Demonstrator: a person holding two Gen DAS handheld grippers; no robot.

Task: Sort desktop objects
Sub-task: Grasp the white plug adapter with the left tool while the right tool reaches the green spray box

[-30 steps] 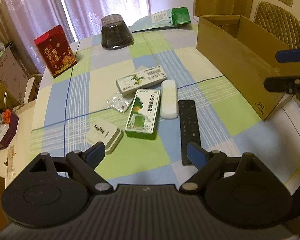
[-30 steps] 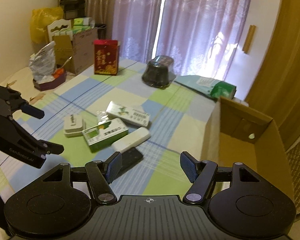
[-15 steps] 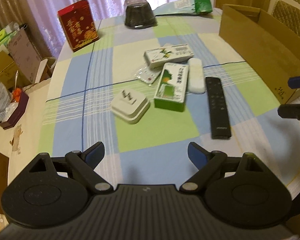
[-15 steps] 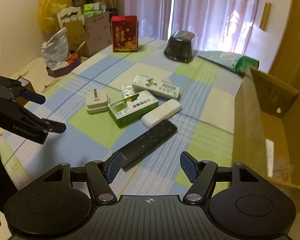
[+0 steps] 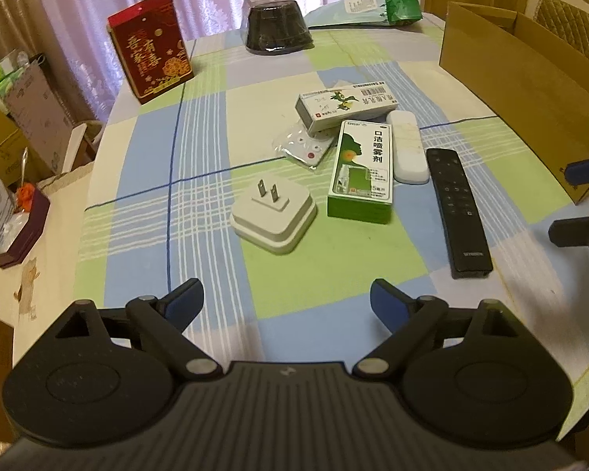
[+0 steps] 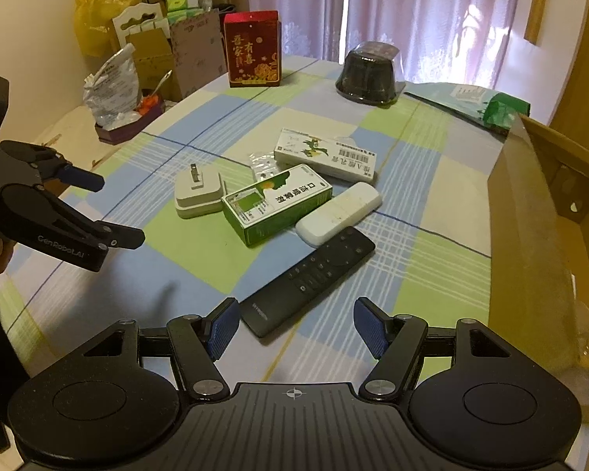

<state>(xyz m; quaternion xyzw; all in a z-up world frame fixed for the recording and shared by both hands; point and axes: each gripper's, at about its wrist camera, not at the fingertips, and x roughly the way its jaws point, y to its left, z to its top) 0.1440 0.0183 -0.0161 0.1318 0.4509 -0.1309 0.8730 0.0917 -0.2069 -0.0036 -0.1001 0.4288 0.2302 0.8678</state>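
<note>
Your left gripper (image 5: pixel 286 298) and right gripper (image 6: pixel 296 327) both hover with fingers spread, empty; black remote (image 6: pixel 308 280) lies on the tabletop (image 5: pixel 302 294) just ahead of the right.

On your checked tabletop (image 5: pixel 200 180) lie six small items in one cluster: two medicine boxes, one white (image 5: pixel 345 106) and one green (image 5: pixel 361 172); two remotes, one white (image 5: pixel 406 147) and one black (image 5: pixel 457 206); one white plug adapter (image 5: pixel 274 214); and one blister pack (image 5: pixel 304 149). At the far edge stand one red gift box (image 5: pixel 151 47), one dark lidded container (image 5: pixel 275 23) and one green-ended pouch (image 5: pixel 367 10). One open cardboard box (image 5: pixel 506 66) sits to your right. Two grippers are in play, left (image 5: pixel 286 302) and right (image 6: pixel 296 327).
</note>
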